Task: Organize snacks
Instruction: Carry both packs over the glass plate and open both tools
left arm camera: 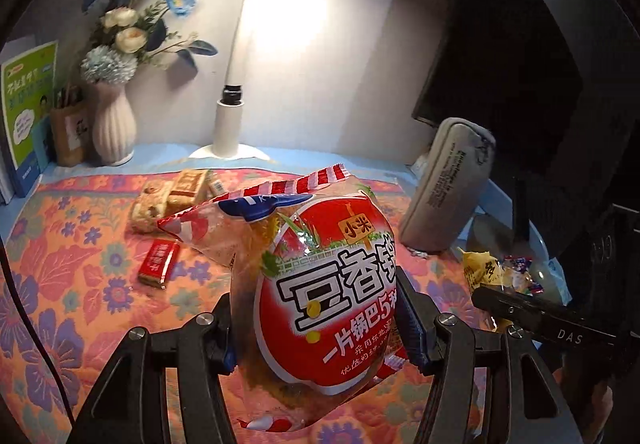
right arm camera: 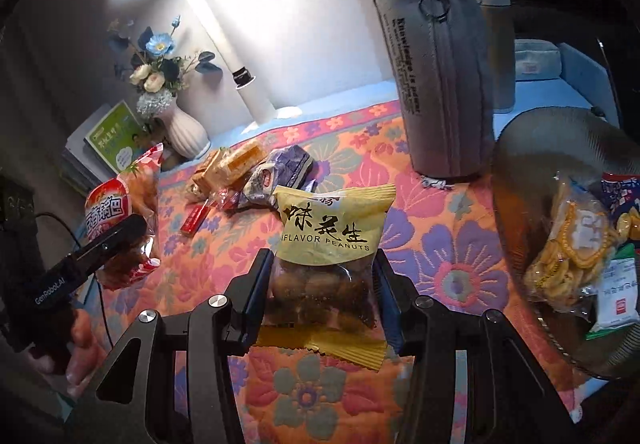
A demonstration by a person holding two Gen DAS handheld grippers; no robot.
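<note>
My left gripper (left arm camera: 316,318) is shut on a big red and white crisp bag (left arm camera: 320,272), held above the flowered cloth; the same bag (right arm camera: 120,224) shows at the left of the right wrist view. My right gripper (right arm camera: 320,284) is shut on a yellow peanut packet (right arm camera: 328,256), also lifted off the cloth. In the left wrist view that packet (left arm camera: 478,270) peeks out past the right gripper's dark finger (left arm camera: 520,310). Loose snacks lie behind: biscuit packs (left arm camera: 172,200), a small red bar (left arm camera: 159,262), purple and red wrappers (right arm camera: 276,176). A dark bowl (right arm camera: 516,180) at the right holds several snack packets.
A grey pencil case (right arm camera: 436,84) stands upright beside the bowl. A white lamp (left arm camera: 230,124), a white vase of flowers (left arm camera: 114,128) and books (left arm camera: 28,116) line the back wall. A dark monitor (left arm camera: 512,56) stands at the right. A hand (right arm camera: 80,348) grips the left tool.
</note>
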